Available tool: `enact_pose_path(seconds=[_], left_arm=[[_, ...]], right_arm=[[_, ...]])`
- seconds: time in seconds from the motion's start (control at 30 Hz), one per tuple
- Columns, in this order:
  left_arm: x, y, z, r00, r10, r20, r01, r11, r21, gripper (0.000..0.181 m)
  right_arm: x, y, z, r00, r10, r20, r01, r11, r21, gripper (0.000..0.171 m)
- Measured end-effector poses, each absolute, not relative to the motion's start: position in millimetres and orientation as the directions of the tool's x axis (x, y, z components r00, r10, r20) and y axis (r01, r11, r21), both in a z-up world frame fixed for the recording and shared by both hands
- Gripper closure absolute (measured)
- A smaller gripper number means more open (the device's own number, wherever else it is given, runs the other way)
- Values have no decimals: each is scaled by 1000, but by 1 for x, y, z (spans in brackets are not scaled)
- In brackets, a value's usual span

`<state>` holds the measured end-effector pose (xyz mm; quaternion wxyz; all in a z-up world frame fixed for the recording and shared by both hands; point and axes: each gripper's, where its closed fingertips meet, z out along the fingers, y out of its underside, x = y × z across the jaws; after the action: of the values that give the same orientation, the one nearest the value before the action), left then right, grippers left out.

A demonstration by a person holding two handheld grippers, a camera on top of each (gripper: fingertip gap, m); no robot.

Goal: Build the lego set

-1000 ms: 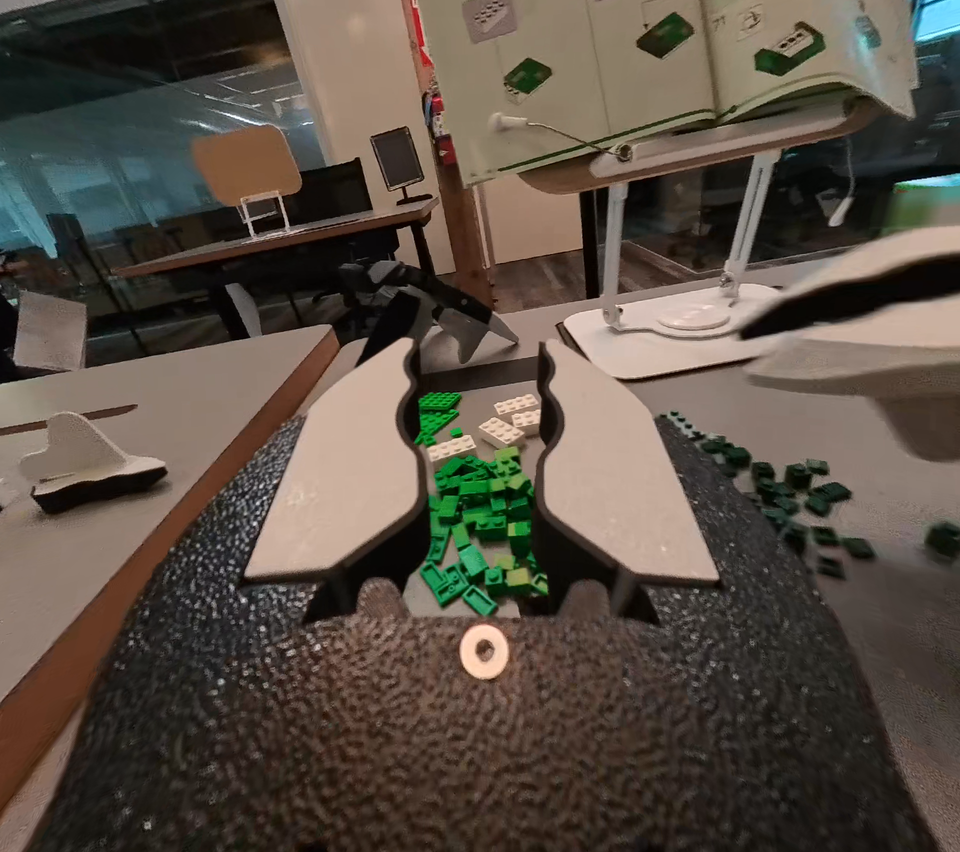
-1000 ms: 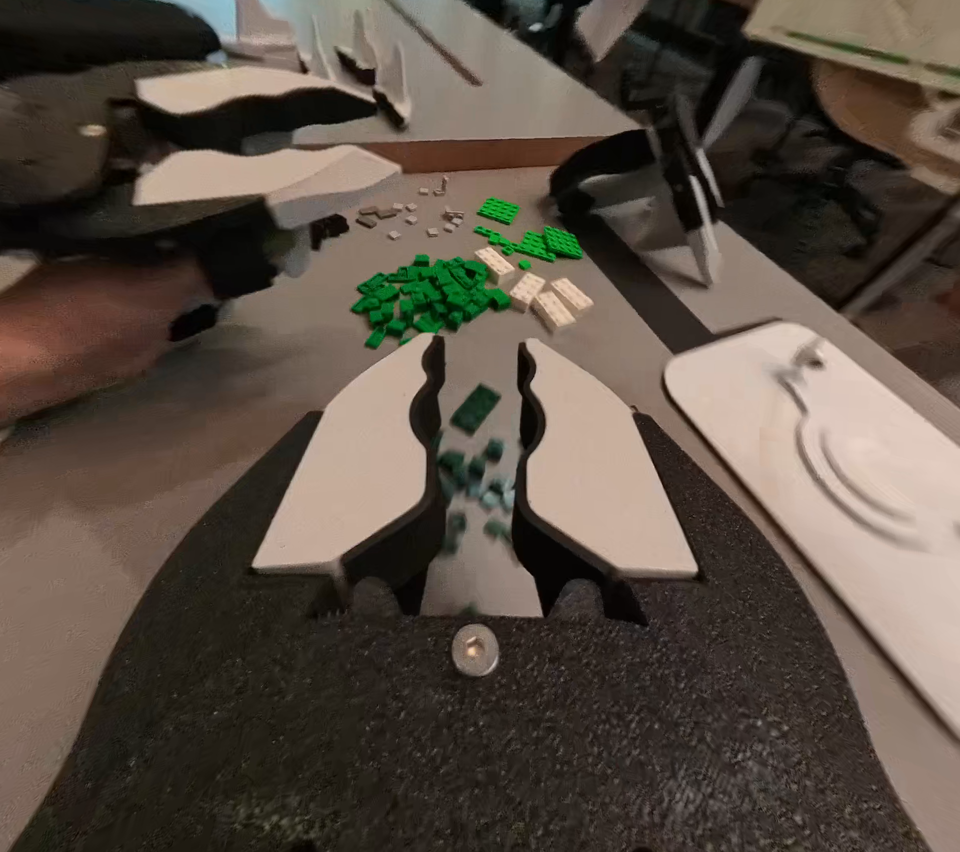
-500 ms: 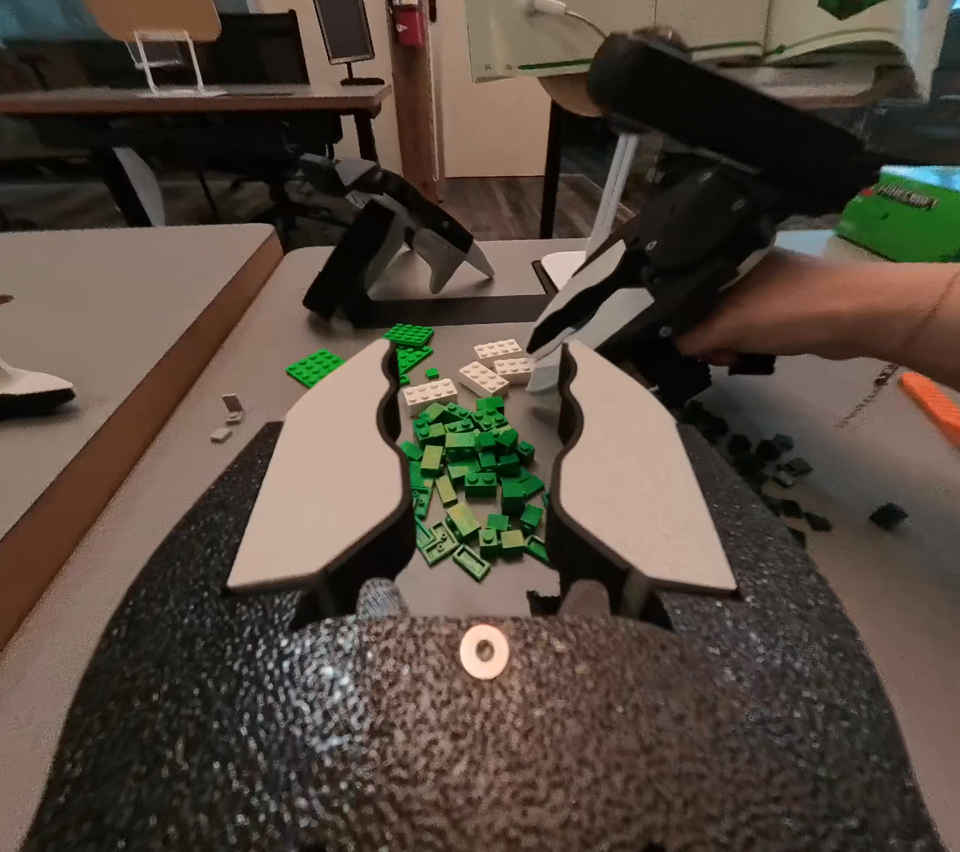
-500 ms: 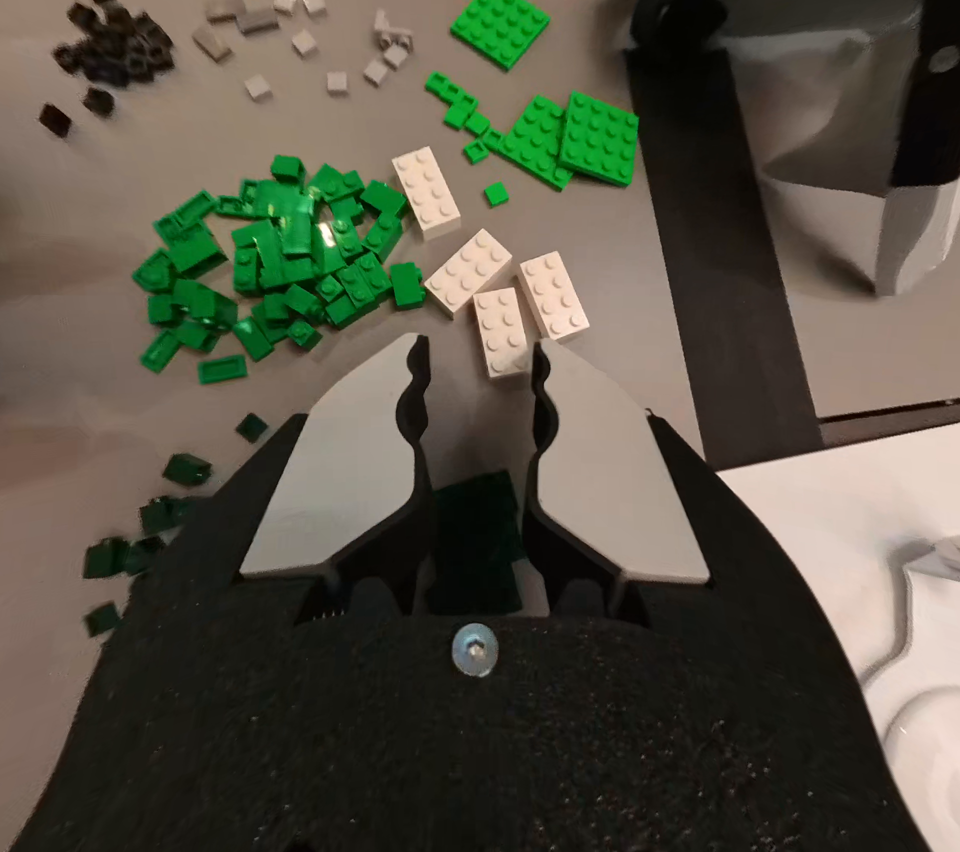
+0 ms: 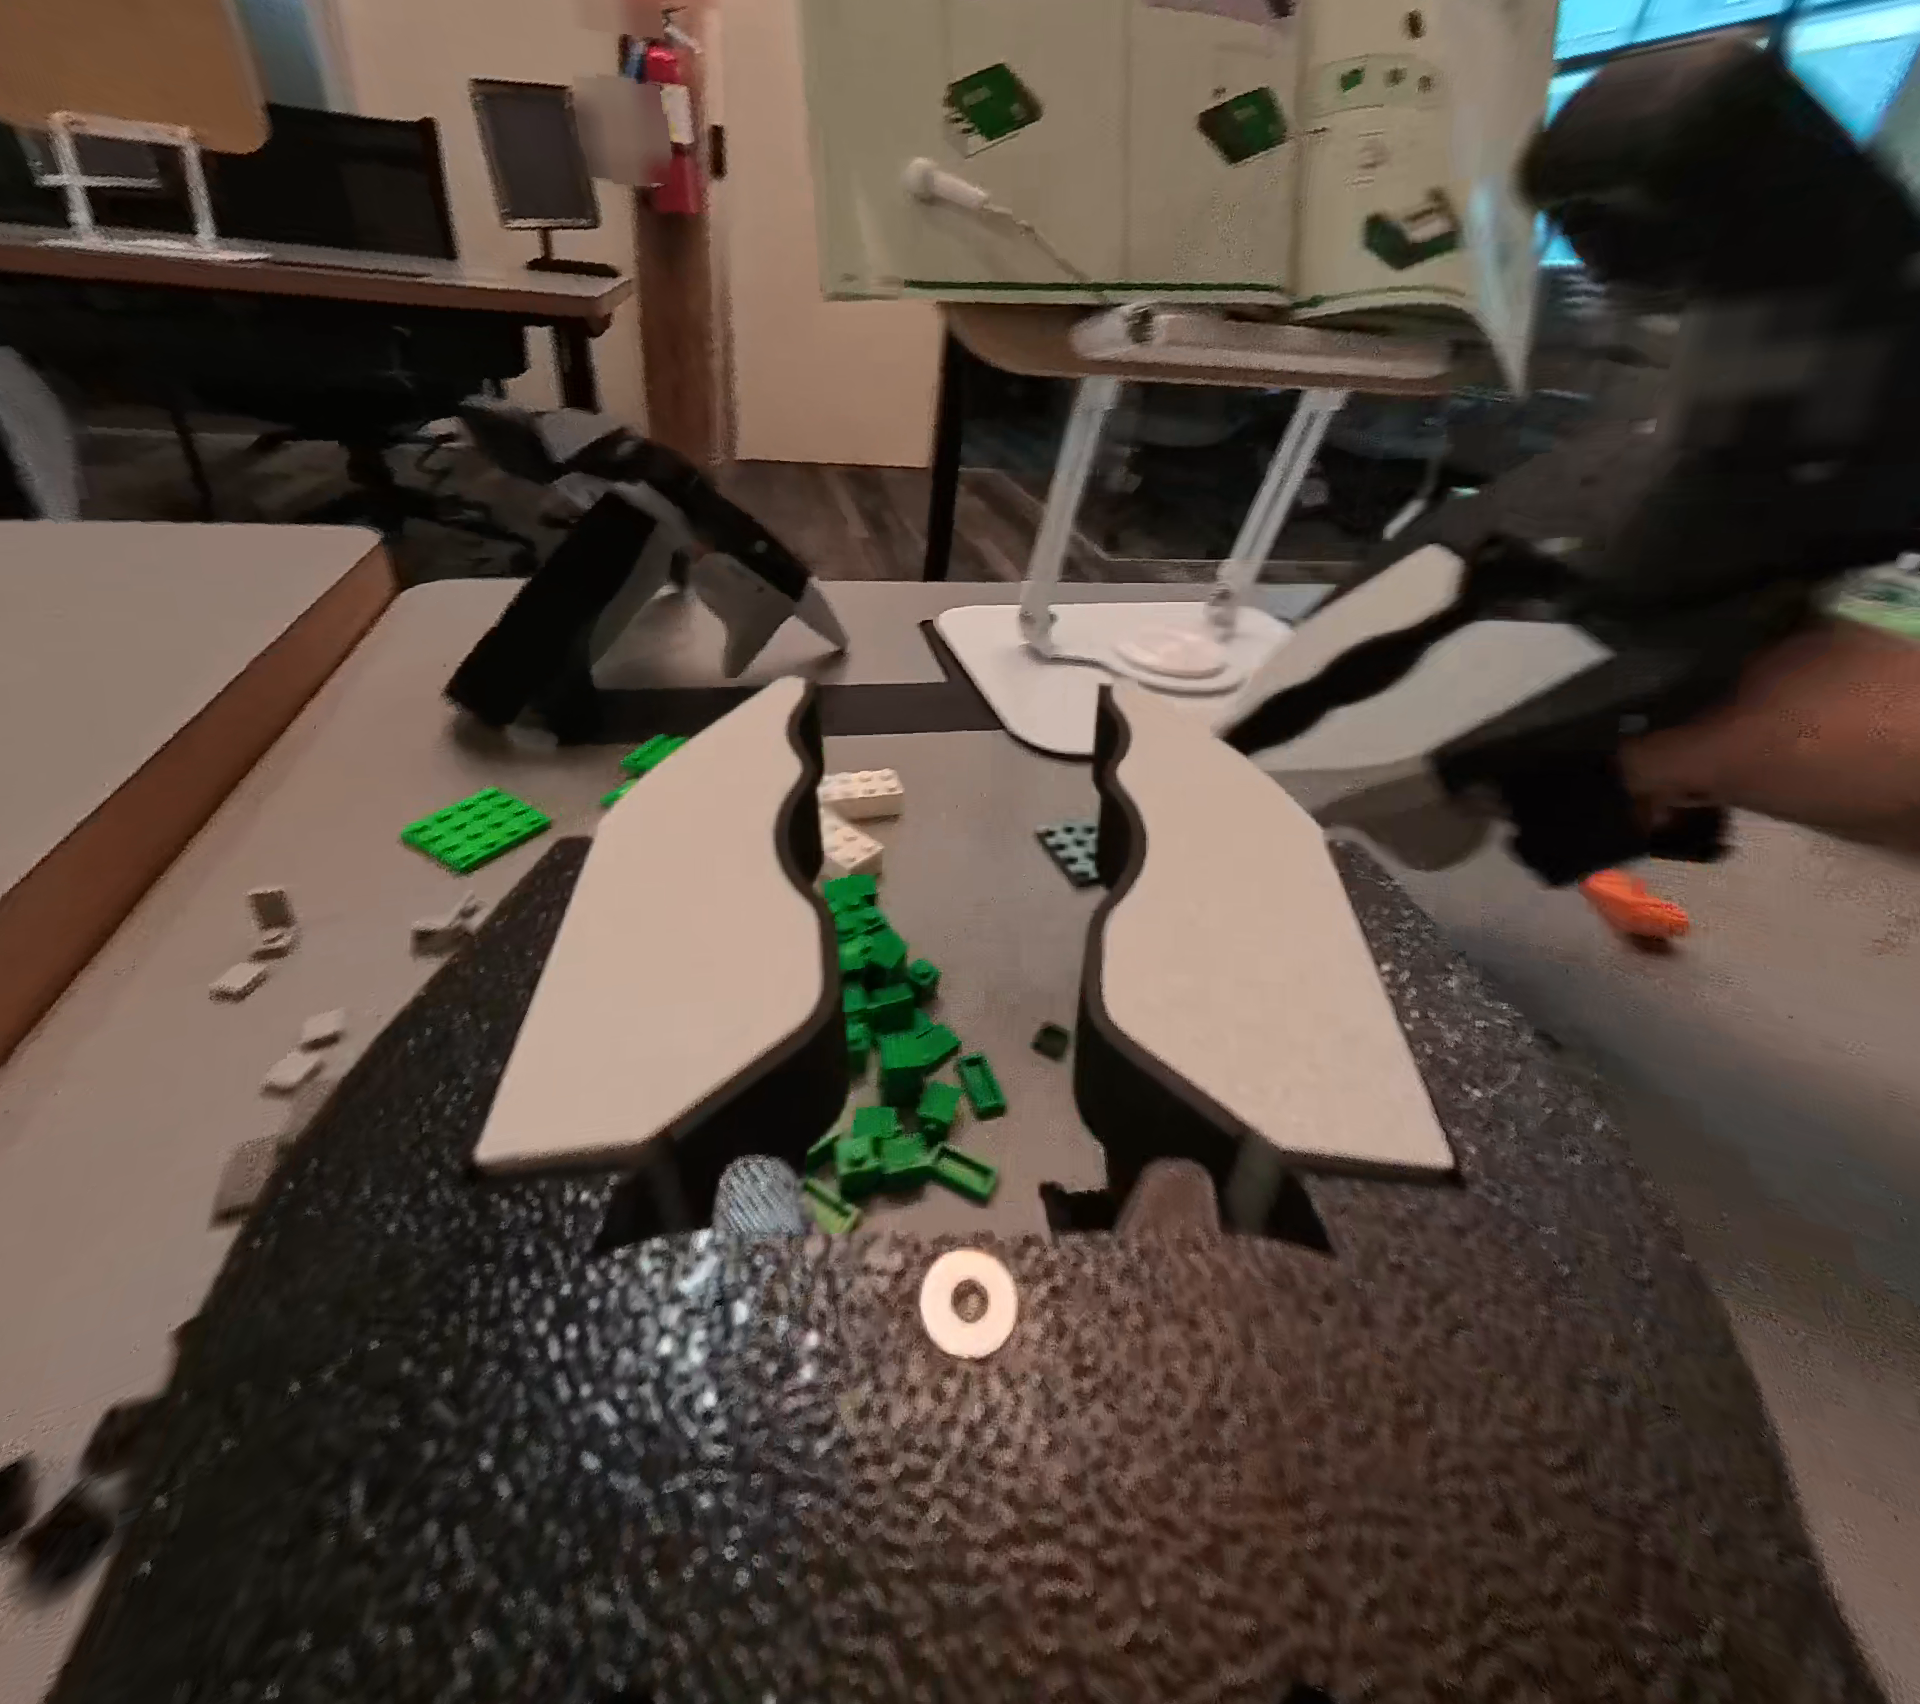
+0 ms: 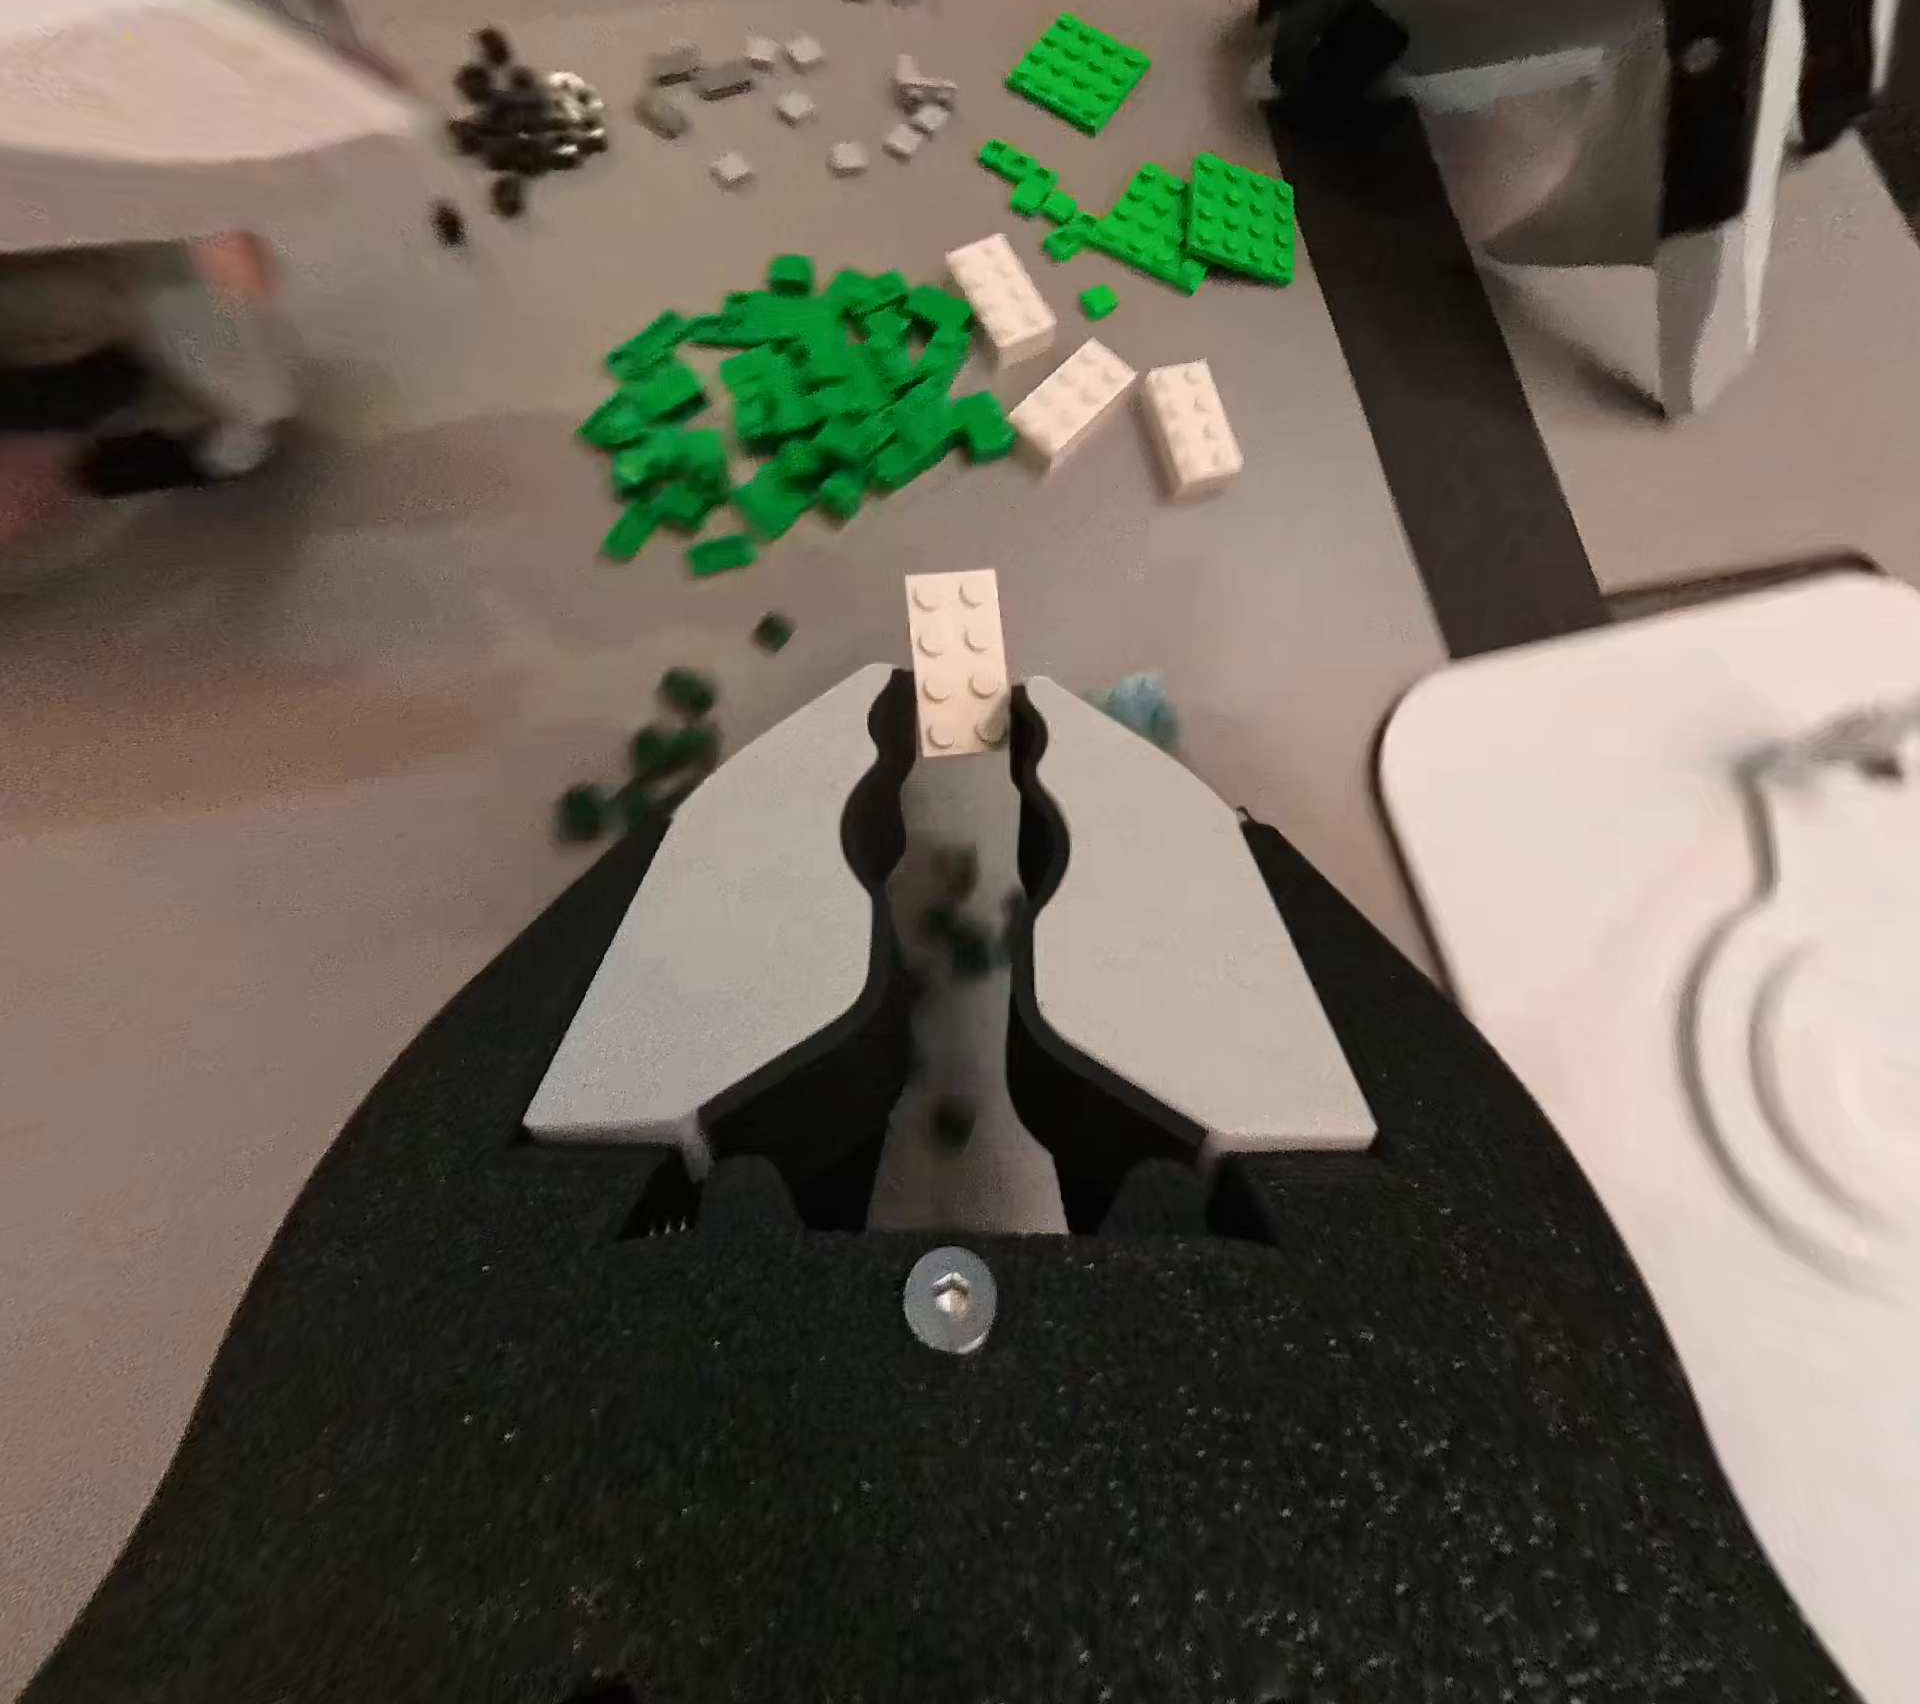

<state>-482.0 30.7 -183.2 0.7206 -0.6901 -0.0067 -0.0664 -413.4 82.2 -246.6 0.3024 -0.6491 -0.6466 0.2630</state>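
Right tongs point(image 6: 956, 698) now pinch white brick point(image 6: 956, 675); unseen from left wrist.

Left wrist view: camera set low behind the left tool point(image 5: 954, 771), facing forward almost level across the worktop point(image 5: 145, 1072) toward an instruction booklet point(image 5: 1164, 44) on a stand; the right tool point(image 5: 1382, 688) shows at far right. Right wrist view: camera set above and behind the right tool point(image 6: 954, 698), tilted steeply down and close to the worktop point(image 6: 312, 719); the left tool point(image 6: 156, 75) shows at upper left, blurred. Shared field: the pile of green pieces point(image 5: 894, 1031) point(image 6: 790, 397), the white bricks point(image 5: 857, 792) point(image 6: 1070, 397), the green plate point(image 5: 475, 828) point(image 6: 1077, 70) and the stand's white base point(image 5: 1122, 657) point(image 6: 1662, 927).
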Motion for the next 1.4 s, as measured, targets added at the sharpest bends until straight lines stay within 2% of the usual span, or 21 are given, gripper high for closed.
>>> enact_pose_path(seconds=[0.07,0.2,0.37,0.6,0.73,0.83,0.93,1.0,1.1,1.23,1.4], left_arm=[[-464,32,-181,983,-163,86,95,51,-994,134],[-409,31,-174,930,-358,87,122,76,-990,136],[-331,20,-185,825,-563,-38,-3,63,-998,136],[-292,11,-200,758,-642,-115,-100,60,-993,133],[-294,9,-197,740,-669,-66,-41,53,-998,132],[-296,9,-195,734,-677,-50,-16,56,-998,132],[-295,9,-196,734,-678,-48,-12,58,-998,134],[-293,9,-197,730,-682,-53,-22,54,-998,134],[-290,7,-198,721,-689,-79,-42,70,-997,136],[-282,1,-199,677,-729,-104,-64,82,-995,137],[-273,-4,-204,642,-753,-148,-112,99,-989,138]], right_arm=[[-371,52,-239,40,999,30,670,-5,-743,154],[-291,-26,-258,82,997,1,666,-54,-744,154],[-234,-57,-283,178,981,82,703,-68,-708,154],[-225,-41,-283,272,955,117,651,-92,-754,148],[-219,-37,-275,313,942,121,601,-97,-793,131],[-177,-11,-252,447,870,207,556,-89,-827,135],[-125,24,-236,679,712,178,429,-188,-883,134],[-104,34,-235,753,645,131,373,-255,-892,138],[-107,25,-250,690,719,83,420,-305,-855,136],[-118,14,-277,491,858,148,584,-199,-787,122],[-120,16,-291,406,907,111,630,-190,-753,118]])
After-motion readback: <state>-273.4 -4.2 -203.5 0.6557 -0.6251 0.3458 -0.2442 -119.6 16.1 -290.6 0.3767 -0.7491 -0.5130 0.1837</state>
